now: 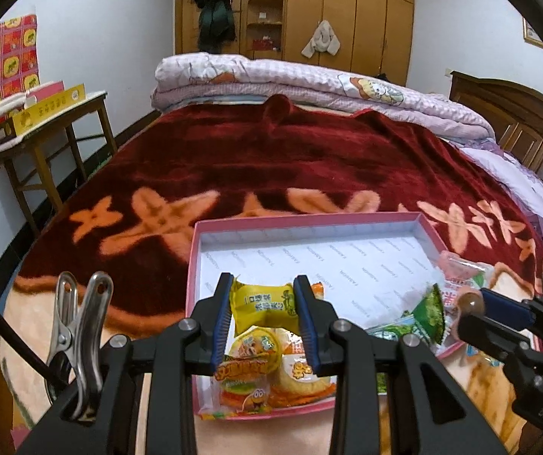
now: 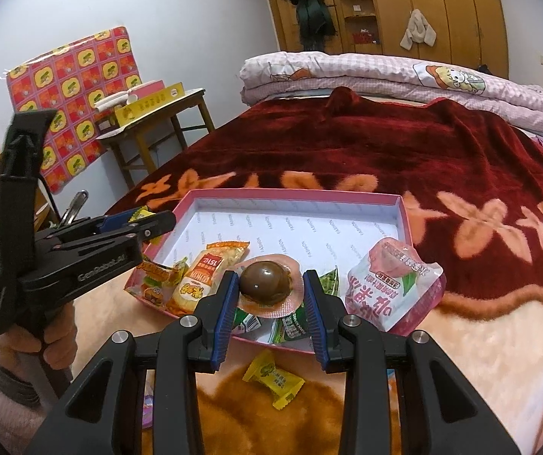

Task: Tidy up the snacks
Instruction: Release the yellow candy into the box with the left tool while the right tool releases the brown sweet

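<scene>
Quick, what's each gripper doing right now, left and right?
Left gripper: jaws closed on the yellow snack packet.
Right gripper: jaws closed on the packaged brown egg, over the pink tray.

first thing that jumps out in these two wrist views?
Each gripper holds a snack over the pink tray on the bed: the left gripper clamps a yellow candy, the right gripper a vacuum-packed brown egg. Behind them the dark red flowered blanket fills the middle of both views.
</scene>
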